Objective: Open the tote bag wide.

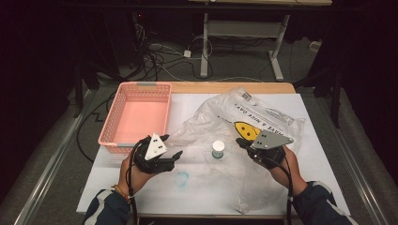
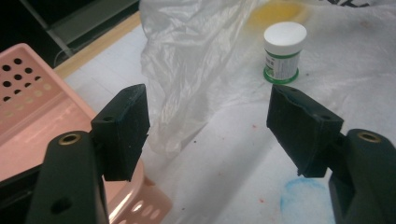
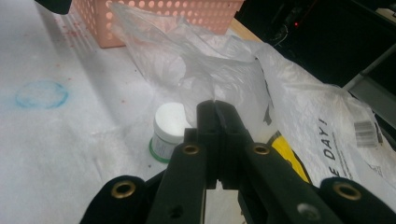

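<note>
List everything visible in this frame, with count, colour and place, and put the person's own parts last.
basket: one, pink, perforated, back left of the table.
plastic bag: one, clear-white with black print and a yellow mark, spread over the centre and right.
jar: one, white with a green label, upright at the bag's edge.
chalk ring: one, blue, drawn on the front of the table.
table: one, white cover.
cables: several, on the floor behind.
left gripper: black, fingers apart, nothing between.
right gripper: black, fingers shut on the plastic bag.
forearms: two, dark sleeves.
</note>
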Demonstrator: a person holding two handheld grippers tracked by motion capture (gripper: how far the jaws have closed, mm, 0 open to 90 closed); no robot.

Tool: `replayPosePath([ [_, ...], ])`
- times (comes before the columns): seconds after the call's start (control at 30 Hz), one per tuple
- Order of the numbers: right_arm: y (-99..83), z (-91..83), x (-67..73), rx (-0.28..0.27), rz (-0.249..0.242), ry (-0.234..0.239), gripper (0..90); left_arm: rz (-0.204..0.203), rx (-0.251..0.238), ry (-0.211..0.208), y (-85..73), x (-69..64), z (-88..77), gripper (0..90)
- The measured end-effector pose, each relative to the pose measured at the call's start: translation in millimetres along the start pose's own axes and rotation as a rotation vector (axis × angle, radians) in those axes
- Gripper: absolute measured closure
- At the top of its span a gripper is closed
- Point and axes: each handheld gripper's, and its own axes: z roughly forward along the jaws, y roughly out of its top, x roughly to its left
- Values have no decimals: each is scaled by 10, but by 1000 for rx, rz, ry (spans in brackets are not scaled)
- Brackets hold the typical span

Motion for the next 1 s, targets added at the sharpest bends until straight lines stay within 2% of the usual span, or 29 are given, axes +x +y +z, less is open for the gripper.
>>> replayPosePath([
  [0.13,-53,-40,-47,9,18,-6,900,14,34,-10,-17,-31,69,290],
  [0.2,-79,-55,-67,12,25,-5,900,12,44,-33,-13,-41,110,290],
  [0.27,-94,-60,-83,10,36,3,900,29,60,-31,3,-54,164,297],
  [0.3,-99,-59,-91,8,40,8,900,42,73,-10,15,-53,195,304],
  [0.37,-102,-59,-98,9,43,6,900,26,58,12,21,-30,204,303],
  [0.5,-109,-84,-136,8,45,-6,900,-3,6,18,20,-1,156,295],
  [0.57,-123,-109,-193,3,60,-18,900,5,9,15,31,-2,162,295],
  [0.67,-153,-114,-240,7,78,-12,900,-3,25,9,51,1,236,304],
  [0.77,-168,-88,-239,16,72,-12,900,-5,66,30,69,-38,350,392],
  [0.8,-169,-82,-240,16,70,-13,900,1,71,12,71,-53,383,467],
  [0.83,-173,-77,-243,17,73,-14,900,8,85,11,76,-69,409,579],
  [0.87,-178,-78,-249,16,77,-12,900,10,93,6,78,-80,429,595],
  [0.9,-184,-80,-253,15,77,-12,900,1,98,-17,75,-91,447,682],
  [1.0,-210,-70,-238,7,101,17,850,15,127,-22,77,-131,492,802],
])
